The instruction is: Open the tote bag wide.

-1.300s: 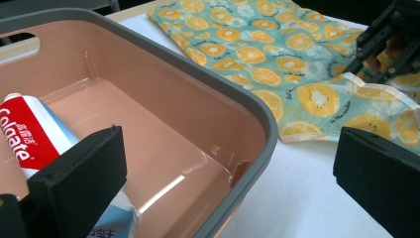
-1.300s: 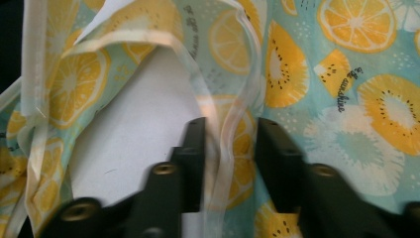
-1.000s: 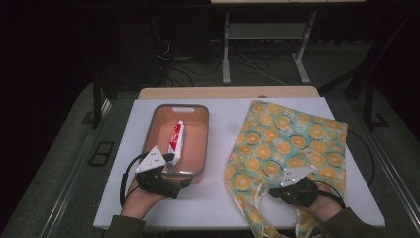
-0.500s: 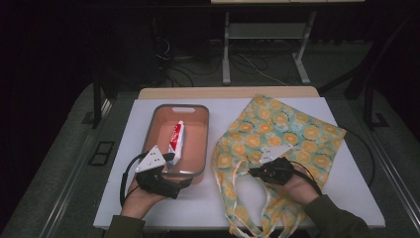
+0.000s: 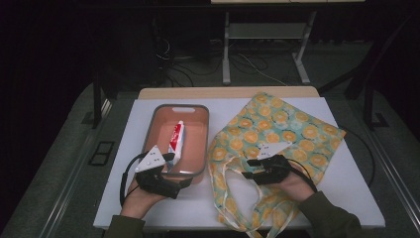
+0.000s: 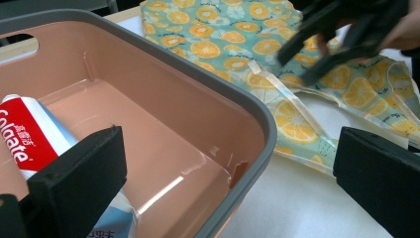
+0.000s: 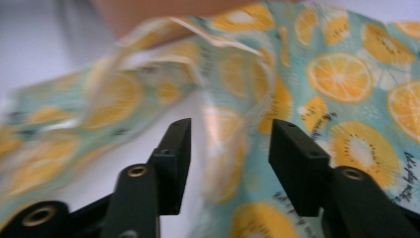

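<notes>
White table (image 5: 346,198) spread under everything, taken here as the landmark. Draped over its right half, a fabric bag (image 5: 292,131) printed with orange slices on teal, its pale handles (image 5: 233,181) trailing toward the near edge of the table. On the table's left half, just beside the bag, a salmon-pink tub (image 5: 195,144) with a grey rim, upright, long side running away from the near edge. Inside the tub, lying along its floor, a red-and-white toothpaste tube (image 5: 177,141). At the table's near left, left gripper (image 5: 171,158) held level over the near end of the tub, jaws spread wide and straddling the tub's near corner, one jaw inside beside the toothpaste tube, the other outside over the bare table; released, grasping nothing. At the table's near right, right gripper (image 5: 252,168) resting over the bag's lower left part, close to the handles; jaws just opened, now parted about halfway, a blurred fold of the fabric between them in the right gripper view, pads not seen pressing on it. Grey three-cornered plates topping both grippers, cables trailing back toward the near edge of the table.
</notes>
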`<state>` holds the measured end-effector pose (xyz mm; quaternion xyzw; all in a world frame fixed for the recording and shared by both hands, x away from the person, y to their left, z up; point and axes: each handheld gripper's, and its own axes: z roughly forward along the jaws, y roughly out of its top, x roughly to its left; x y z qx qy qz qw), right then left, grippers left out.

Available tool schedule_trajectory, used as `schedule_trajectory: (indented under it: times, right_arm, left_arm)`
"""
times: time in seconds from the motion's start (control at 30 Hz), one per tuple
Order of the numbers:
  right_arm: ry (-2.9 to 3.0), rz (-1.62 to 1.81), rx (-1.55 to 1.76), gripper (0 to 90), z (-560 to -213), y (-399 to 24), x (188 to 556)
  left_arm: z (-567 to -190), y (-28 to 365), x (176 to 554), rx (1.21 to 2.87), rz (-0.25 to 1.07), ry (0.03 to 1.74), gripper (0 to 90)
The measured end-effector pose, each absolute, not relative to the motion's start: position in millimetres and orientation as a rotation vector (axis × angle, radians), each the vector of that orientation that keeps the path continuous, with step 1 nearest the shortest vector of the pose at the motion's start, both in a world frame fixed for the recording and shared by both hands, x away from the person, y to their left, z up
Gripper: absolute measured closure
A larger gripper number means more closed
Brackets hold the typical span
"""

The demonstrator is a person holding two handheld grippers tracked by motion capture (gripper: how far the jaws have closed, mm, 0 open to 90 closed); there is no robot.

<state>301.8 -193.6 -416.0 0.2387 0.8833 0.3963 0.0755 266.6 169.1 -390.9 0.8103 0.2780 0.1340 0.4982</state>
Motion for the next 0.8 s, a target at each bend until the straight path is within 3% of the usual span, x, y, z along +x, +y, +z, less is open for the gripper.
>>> schedule_trajectory:
  times: [0.4, 0.7, 0.8]
  right_arm:
    - [2.808, 1.314, 0.452, 49.7, -410, -170, 229]
    - [2.930, 1.265, 0.352, 51.9, -427, -145, 214]
    - [2.970, 1.204, 0.319, 58.5, -437, -136, 212]
  left_arm:
    - [-391, 169, 266, 1.962, 0.328, 0.674, 0.0]
    - [-391, 169, 267, 1.962, 0.329, 0.675, 0.0]
    - [-391, 168, 266, 1.961, 0.329, 0.676, 0.0]
